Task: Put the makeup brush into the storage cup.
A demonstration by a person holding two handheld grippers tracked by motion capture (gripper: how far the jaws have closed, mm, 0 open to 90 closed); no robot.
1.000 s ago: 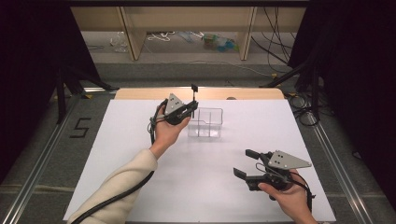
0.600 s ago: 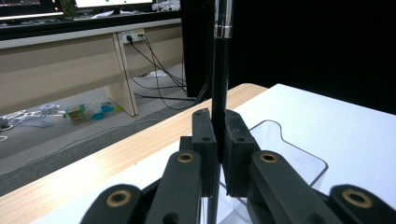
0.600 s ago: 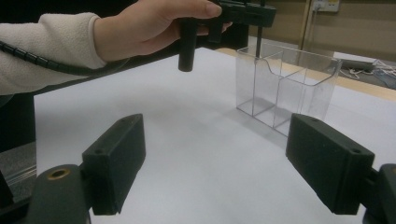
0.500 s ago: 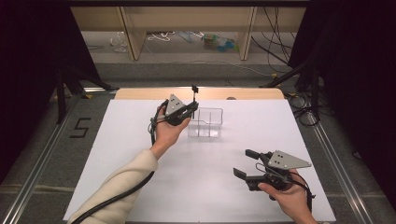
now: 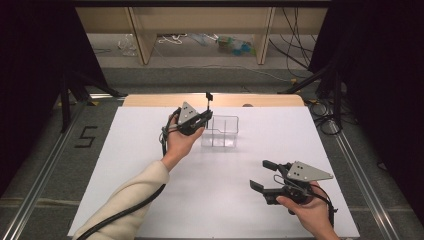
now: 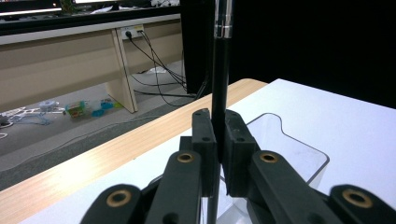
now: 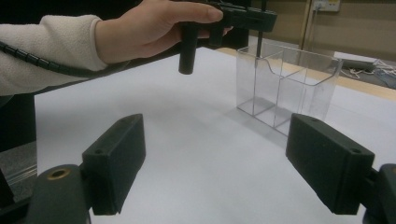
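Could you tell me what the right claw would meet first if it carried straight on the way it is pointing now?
Probably the clear holder: the open right claw looks across bare white table toward it. The left claw, gripping a black pen, sits higher.

The high view looks forward and down over the white table [image 5: 150, 150]; both gripper views sit low and close, sharing the clear holder [image 5: 220, 131] [image 6: 289, 149] [image 7: 285, 84].

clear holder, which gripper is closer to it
Left. The left gripper hangs at the clear holder's near-left edge, shut on a black pen. The right gripper sits well nearer the person, jaws open.
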